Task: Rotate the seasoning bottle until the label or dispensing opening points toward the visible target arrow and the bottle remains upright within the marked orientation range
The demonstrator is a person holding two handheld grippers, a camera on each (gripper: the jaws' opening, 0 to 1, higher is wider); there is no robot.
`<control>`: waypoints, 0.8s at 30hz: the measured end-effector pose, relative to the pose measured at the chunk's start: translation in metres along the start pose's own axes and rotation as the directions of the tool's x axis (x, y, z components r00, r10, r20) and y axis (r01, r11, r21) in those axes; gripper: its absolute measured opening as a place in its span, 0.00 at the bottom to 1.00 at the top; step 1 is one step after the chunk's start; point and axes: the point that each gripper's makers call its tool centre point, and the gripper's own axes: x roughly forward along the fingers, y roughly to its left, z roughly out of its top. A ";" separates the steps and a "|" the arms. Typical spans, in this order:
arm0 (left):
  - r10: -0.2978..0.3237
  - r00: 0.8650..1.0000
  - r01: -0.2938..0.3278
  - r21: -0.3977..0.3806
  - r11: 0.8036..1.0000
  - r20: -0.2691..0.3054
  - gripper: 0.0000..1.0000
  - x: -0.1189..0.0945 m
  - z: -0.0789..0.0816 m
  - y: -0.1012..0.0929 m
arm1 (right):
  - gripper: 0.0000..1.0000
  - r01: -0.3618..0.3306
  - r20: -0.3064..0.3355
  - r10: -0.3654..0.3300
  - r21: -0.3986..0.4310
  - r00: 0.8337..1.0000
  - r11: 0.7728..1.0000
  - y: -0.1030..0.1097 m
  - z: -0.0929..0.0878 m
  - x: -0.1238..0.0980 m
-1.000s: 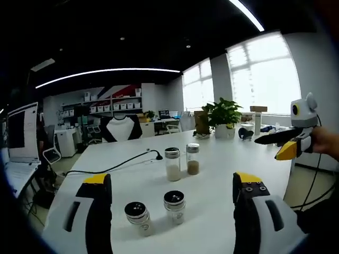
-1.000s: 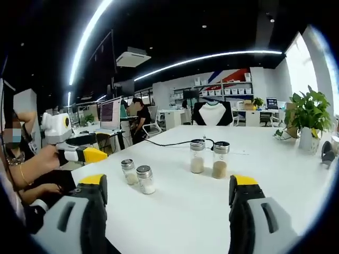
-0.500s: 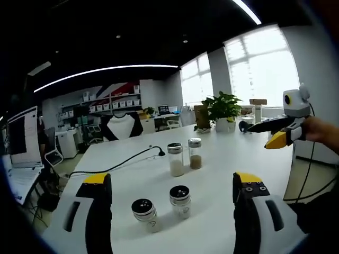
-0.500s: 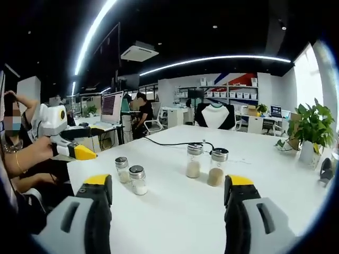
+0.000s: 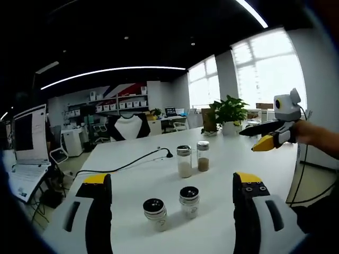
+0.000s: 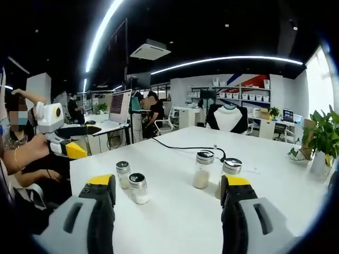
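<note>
Upright, four seasoning bottles (image 5: 185, 161), white table (image 5: 132, 174)

An open-plan office is indicated. A large white table (image 5: 132, 174) is set in the middle of the room, with a black cable (image 5: 127, 164) trailed across it. Desks with computer monitors (image 6: 119, 106) are ranged along one side, and a seated person (image 6: 154, 112) is seen at one of them. Wall shelves (image 6: 243, 98) stocked with white storage boxes are fitted at the far end. Long strip lights (image 5: 114, 71) are run across a dark ceiling. Big windows (image 5: 267, 74) and a potted plant (image 5: 229, 114) are noted.
</note>
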 end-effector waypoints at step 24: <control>-0.012 1.000 0.012 0.026 1.000 -0.009 1.00 0.008 0.002 -0.001 | 0.73 -0.008 -0.132 -0.004 -0.093 0.991 0.996 -0.038 -0.029 0.081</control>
